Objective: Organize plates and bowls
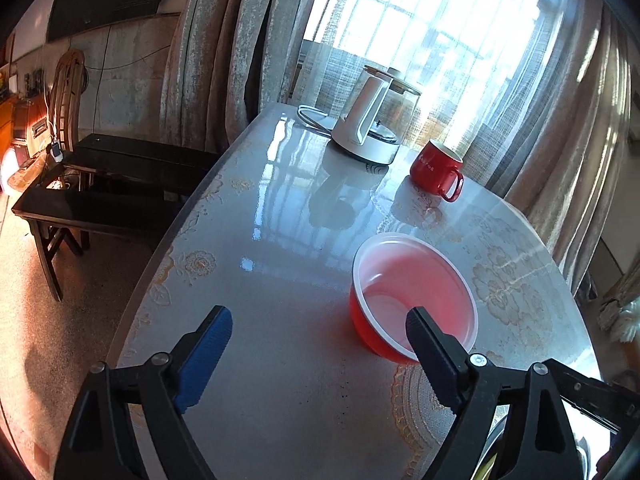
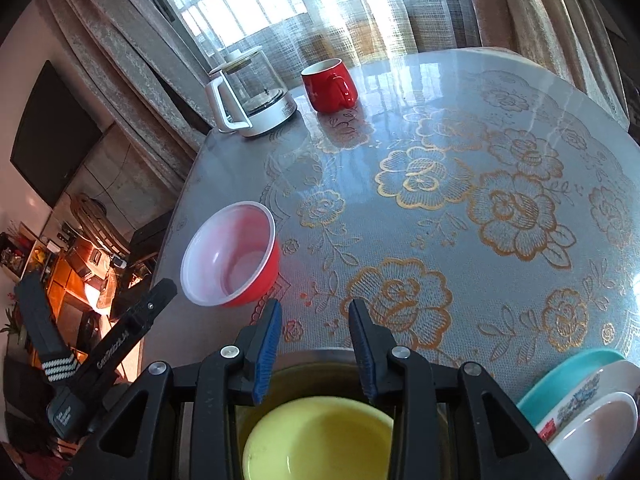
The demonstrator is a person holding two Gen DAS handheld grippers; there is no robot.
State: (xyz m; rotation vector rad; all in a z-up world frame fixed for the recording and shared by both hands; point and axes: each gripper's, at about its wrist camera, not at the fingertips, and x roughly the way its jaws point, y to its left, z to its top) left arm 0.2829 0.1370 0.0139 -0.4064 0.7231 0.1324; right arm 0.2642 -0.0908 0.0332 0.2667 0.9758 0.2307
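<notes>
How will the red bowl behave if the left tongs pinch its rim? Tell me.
The red bowl looks like thin, translucent plastic, so it is probably light and may flex under a pinch. It appears empty and sits on the glossy table, so a nudge from the left tongs would likely slide it.

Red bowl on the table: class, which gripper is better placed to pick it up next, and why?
Left. The left gripper is open, one finger already over the red bowl rim. The right gripper hovers above the yellow bowl.
</notes>
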